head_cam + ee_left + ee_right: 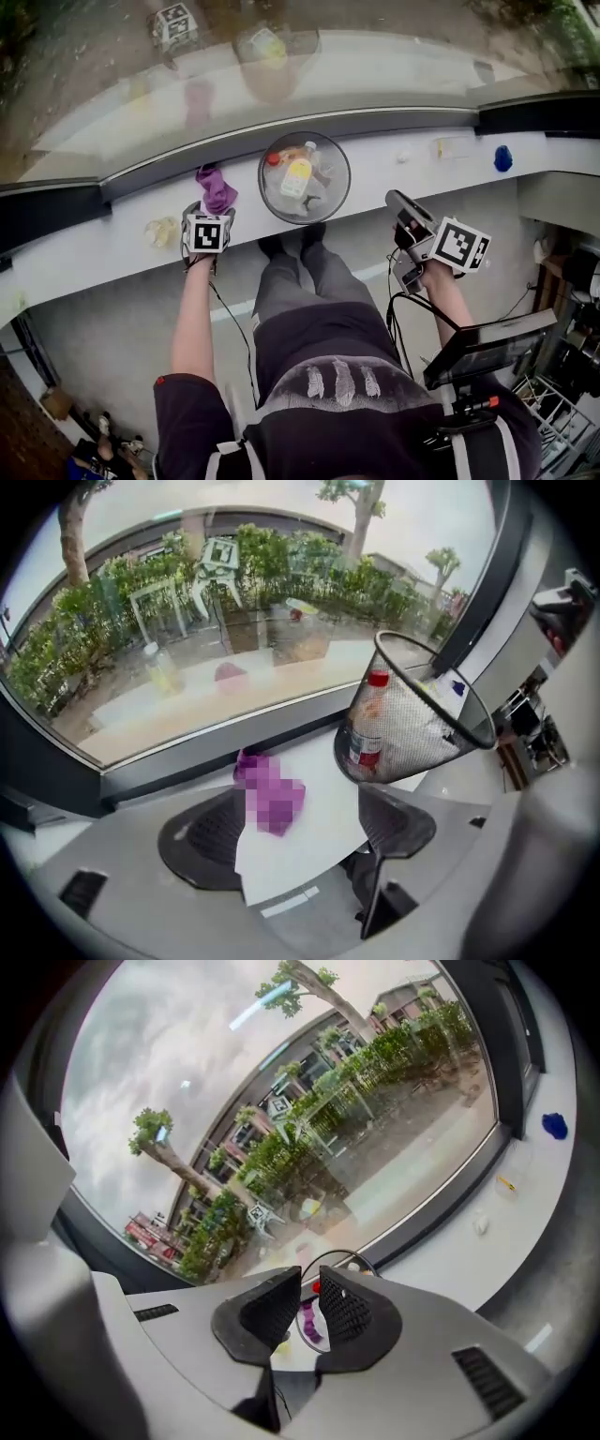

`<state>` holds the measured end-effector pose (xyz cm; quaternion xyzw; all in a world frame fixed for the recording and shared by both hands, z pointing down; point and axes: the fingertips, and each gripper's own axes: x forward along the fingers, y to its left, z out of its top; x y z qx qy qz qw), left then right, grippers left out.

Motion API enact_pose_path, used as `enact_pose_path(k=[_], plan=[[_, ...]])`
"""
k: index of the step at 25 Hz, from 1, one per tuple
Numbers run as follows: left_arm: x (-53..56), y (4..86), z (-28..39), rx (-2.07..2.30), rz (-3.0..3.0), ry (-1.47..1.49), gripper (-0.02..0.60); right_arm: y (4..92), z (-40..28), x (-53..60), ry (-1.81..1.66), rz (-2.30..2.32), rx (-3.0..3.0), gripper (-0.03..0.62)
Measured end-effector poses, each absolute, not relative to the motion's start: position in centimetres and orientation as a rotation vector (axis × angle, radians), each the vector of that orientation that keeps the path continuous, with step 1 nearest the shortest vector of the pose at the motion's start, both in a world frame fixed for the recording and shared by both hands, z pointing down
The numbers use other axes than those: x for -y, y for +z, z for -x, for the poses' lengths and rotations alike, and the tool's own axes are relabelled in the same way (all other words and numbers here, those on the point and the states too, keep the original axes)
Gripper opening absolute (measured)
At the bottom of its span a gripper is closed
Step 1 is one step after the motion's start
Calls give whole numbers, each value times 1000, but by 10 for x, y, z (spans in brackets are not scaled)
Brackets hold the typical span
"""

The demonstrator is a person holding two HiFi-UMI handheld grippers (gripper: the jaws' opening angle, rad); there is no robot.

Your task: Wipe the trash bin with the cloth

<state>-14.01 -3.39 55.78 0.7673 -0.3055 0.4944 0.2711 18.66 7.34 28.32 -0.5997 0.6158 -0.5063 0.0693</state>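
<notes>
A round wire-mesh trash bin [304, 176] stands on the white window ledge [112, 246], with a yellow bottle and a red-capped bottle inside. A purple cloth [216, 187] lies on the ledge just left of the bin. My left gripper [212, 208] is right behind the cloth. In the left gripper view the jaws stand wide apart around the cloth [270, 789] without pressing it, and the bin [412, 714] is to the right. My right gripper [400, 203] hovers right of the bin, its jaws [309, 1312] nearly together and empty, with only a thin slit.
A large window pane rises directly behind the ledge. A crumpled yellowish scrap [162, 231] lies on the ledge left of my left gripper, and a blue object [503, 158] sits far right. A tilted screen on a stand [487, 347] is at my right side.
</notes>
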Motion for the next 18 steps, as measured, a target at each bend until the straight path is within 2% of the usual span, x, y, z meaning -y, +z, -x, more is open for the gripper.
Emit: enact_pose_path(k=[2, 10, 11, 12, 13, 14, 18], plan=[[47, 520, 144, 854, -2115, 1274, 354, 263, -186, -68, -1475, 1812, -1839, 40], [47, 306, 90, 921, -2415, 670, 353, 179, -159, -67, -1229, 1598, -2219, 38], [46, 281, 87, 923, -2450, 595, 329, 170, -152, -68, -1173, 1574, -2265, 38], [44, 257, 84, 914, -2489, 520, 217, 161, -144, -69, -1124, 1543, -2305, 37], [39, 236, 81, 892, -2530, 452, 56, 155, -137, -70, -1087, 1503, -2339, 11], [30, 218, 75, 858, -2568, 400, -3, 149, -129, -73, -1061, 1454, -2369, 0], [-27, 167, 26, 750, -2675, 319, -3, 128, -130, -103, -987, 1282, -2457, -2]])
